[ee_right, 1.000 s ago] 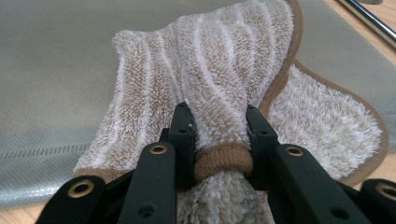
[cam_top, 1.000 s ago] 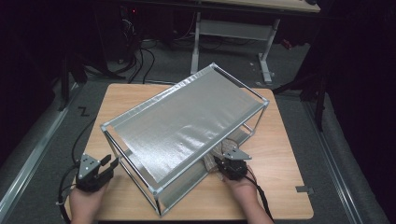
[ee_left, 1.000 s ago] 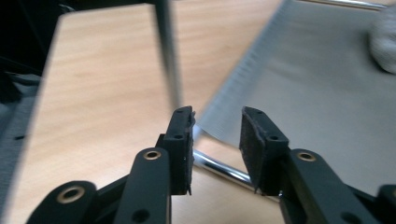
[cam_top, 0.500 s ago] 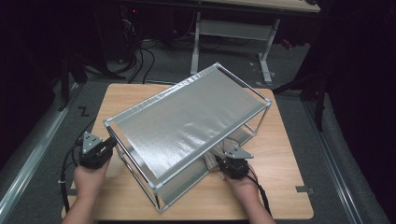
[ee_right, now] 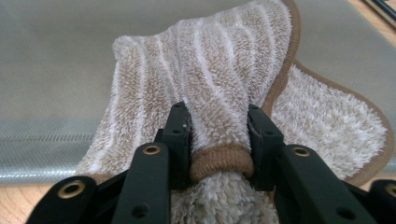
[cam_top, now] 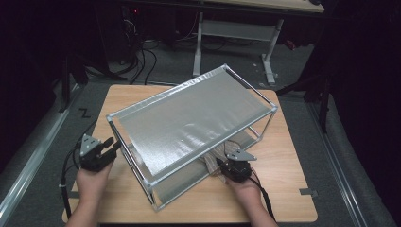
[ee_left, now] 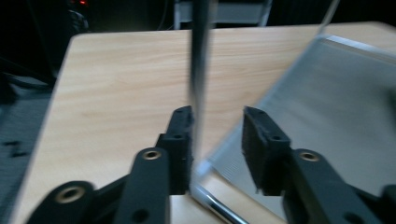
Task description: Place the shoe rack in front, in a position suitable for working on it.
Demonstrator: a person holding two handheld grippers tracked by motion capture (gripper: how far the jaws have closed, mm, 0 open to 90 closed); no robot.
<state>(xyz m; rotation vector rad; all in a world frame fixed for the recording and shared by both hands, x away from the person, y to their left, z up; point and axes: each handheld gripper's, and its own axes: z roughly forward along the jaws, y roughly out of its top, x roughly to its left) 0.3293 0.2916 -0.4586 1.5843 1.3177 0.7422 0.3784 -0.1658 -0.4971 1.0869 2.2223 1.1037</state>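
Rack post [ee_left: 200,70] blurred, cut off at 12 o'clock — towel [cam_top: 215,158] mostly hidden under the rack's top shelf [cam_top: 189,123].

Dim lab or workshop, wooden table [cam_top: 283,156], floor cables [cam_top: 142,56], adjustable desk frame [cam_top: 236,28]

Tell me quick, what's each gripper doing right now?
Left gripper: open, jaws just widened, rack post between them, ungripped.
Right gripper: closed on the towel.

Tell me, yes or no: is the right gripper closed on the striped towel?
Yes, in the right gripper view the right gripper pinches a bunched fold of the towel between both jaws.
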